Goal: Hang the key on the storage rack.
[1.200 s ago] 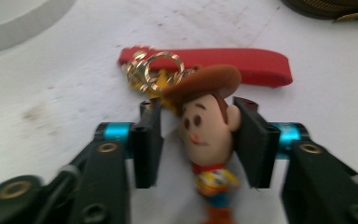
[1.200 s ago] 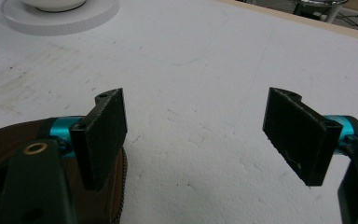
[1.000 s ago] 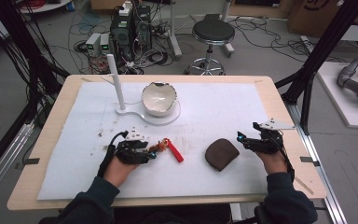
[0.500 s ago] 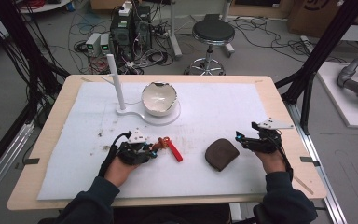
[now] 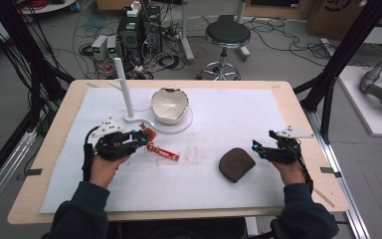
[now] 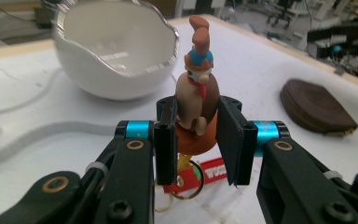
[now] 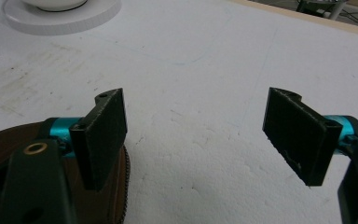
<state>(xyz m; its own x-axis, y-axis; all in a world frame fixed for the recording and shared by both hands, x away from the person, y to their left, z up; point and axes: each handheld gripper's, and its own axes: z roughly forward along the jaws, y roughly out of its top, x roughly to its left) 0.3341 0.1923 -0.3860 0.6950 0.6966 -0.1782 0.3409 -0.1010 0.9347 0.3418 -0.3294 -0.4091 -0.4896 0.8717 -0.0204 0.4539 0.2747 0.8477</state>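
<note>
My left tool [image 6: 196,140] has just closed on the rooster keychain [image 6: 196,100], clear in its own view. From above, its red tag [image 5: 165,154] hangs to the bench [image 5: 278,89]. My right tool [image 7: 196,135] stands wide open, empty.

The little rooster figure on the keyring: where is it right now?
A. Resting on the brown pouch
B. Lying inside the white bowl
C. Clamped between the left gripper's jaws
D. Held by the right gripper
C: in the left gripper view the rooster figure sits squeezed between the left gripper jaws, in front of the white bowl.
</note>
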